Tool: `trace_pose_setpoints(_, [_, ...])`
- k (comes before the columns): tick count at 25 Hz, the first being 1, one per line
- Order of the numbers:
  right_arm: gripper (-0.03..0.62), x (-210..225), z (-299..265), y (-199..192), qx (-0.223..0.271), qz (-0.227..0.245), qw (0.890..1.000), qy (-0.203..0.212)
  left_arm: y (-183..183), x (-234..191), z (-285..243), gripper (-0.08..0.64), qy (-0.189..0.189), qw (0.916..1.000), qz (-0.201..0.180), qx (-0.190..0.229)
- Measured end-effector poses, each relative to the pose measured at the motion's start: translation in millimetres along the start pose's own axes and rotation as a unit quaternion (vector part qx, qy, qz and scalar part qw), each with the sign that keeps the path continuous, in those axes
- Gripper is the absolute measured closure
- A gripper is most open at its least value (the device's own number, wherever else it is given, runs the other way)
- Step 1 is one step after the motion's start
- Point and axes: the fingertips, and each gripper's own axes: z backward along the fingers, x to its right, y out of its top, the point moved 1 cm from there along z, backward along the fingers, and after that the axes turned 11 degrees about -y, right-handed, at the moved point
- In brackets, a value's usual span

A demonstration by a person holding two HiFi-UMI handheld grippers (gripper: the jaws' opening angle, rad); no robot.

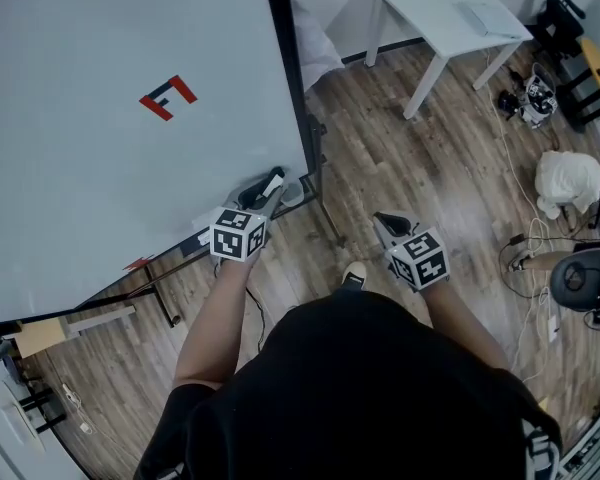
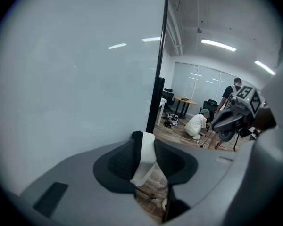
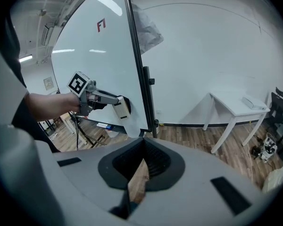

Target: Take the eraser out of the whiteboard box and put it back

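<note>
My left gripper (image 1: pixel 269 192) is shut on the eraser (image 1: pixel 274 180), a white block with a black side. It holds it in the air in front of the lower right corner of the whiteboard (image 1: pixel 110 148). In the left gripper view the eraser (image 2: pixel 145 153) stands upright between the pads. A light box (image 1: pixel 294 194) sits at the board's bottom corner, just beyond the eraser. My right gripper (image 1: pixel 385 221) hangs over the wooden floor to the right, shut and holding nothing. From the right gripper view, the left gripper (image 3: pixel 117 105) and eraser (image 3: pixel 122 109) show against the board.
The board's black frame edge (image 1: pixel 285 68) and stand legs (image 1: pixel 165 303) are close by. A white table (image 1: pixel 440 8) stands at the back. A person in white (image 1: pixel 568 180) crouches on the floor at right among cables and gear, near a dark chair (image 1: pixel 585 278).
</note>
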Motion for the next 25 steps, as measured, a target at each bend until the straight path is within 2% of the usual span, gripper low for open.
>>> trace_pose_setpoints(14, [0.597,31.3,-20.2,-6.3,-0.019,0.007,1.0,0.017,7.7,-1.8,-23.4,0.42,0.01,0.9996,0.021,0.013])
trace_pose_setpoints(25, [0.597,43.7,-28.9,-17.2,-0.033,0.01,0.999,0.026,-12.1,-1.3,-43.3,0.42,0.011,0.9992,0.039,0.002])
